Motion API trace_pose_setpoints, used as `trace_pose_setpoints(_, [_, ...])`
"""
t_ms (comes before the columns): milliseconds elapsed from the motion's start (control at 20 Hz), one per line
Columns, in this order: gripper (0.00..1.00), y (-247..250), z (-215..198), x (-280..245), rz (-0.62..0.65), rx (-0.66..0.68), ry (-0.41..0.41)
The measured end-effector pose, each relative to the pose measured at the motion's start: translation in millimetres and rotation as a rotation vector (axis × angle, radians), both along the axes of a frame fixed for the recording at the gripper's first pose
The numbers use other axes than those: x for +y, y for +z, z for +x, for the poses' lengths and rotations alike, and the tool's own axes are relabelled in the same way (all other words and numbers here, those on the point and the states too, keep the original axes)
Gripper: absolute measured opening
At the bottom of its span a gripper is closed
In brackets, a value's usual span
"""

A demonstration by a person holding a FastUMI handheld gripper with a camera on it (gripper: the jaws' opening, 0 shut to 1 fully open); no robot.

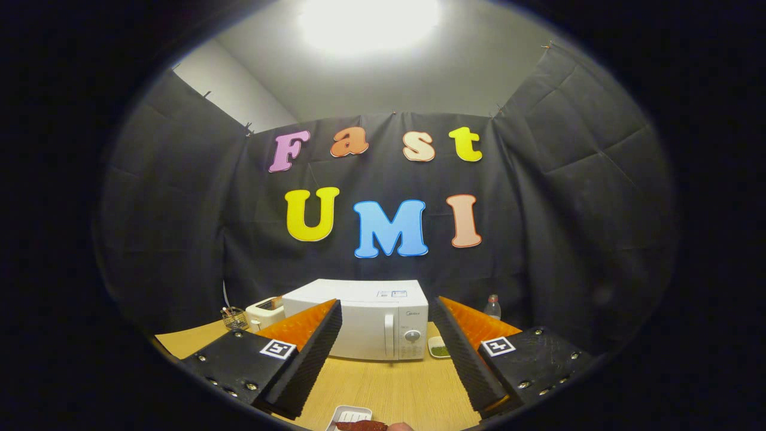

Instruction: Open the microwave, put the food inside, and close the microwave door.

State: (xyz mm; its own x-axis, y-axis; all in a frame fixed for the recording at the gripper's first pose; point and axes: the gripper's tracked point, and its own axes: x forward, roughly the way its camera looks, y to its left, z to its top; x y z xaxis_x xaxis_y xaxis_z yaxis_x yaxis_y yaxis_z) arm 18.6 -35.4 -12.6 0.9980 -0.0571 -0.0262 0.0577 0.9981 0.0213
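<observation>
Tongs hang wide apart over the table, framing the closed microwave beyond them, food tray lying just beneath.

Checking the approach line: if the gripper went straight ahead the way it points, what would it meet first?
Probably the closed microwave front, beyond the open gripper; only bare table lies between, though depth is unclear.

I see my tool spread wide over the light wooden table, gripping nothing. Beyond its fingers, centre frame, sits the closed white box-shaped microwave. At the bottom edge lies a small white tray with reddish-brown food.
</observation>
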Motion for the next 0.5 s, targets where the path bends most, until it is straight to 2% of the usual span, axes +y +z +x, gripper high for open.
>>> trace_pose_setpoints(500, [0.97, -17, 63, -24, 0.004, 0.019, -0.009])
